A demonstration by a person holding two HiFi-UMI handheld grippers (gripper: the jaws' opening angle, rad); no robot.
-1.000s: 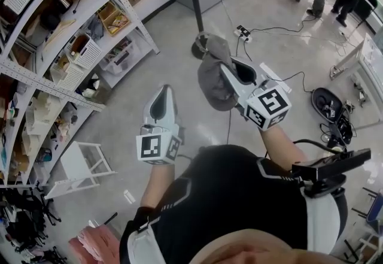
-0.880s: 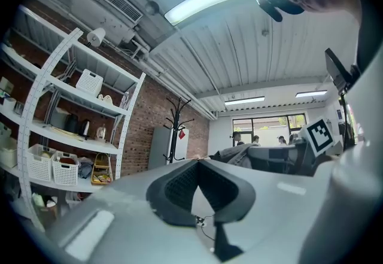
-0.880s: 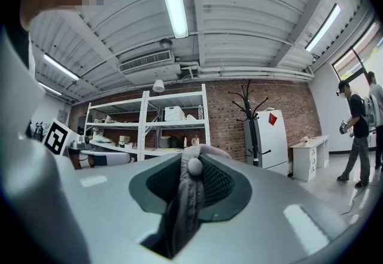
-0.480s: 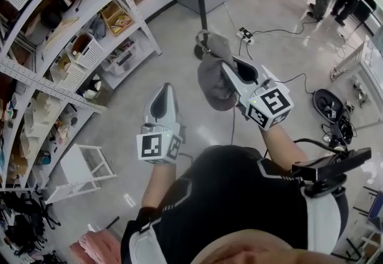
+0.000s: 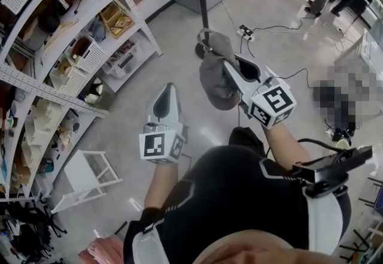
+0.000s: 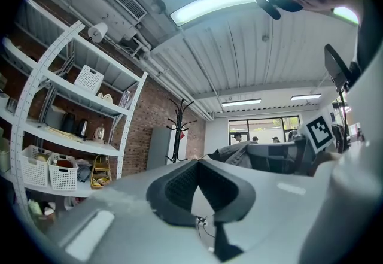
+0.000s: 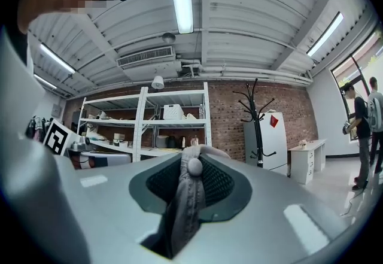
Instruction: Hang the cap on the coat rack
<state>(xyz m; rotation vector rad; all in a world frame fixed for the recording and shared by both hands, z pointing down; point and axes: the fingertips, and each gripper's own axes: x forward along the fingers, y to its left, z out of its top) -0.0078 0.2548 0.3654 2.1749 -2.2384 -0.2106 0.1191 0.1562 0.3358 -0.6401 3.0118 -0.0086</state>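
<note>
One grey cap (image 5: 214,77) pinched in right hand-held gripper (image 5: 235,66) | left hand-held gripper (image 5: 166,90) closed, empty

The person holds the grey-and-white left gripper (image 5: 167,89) close in front of the body, forearm bent, jaws pressed together on nothing. The matching right gripper (image 5: 232,68) reaches higher and further forward (arm stretched out), its jaws clamped on a grey fabric cap (image 5: 215,77).
</note>
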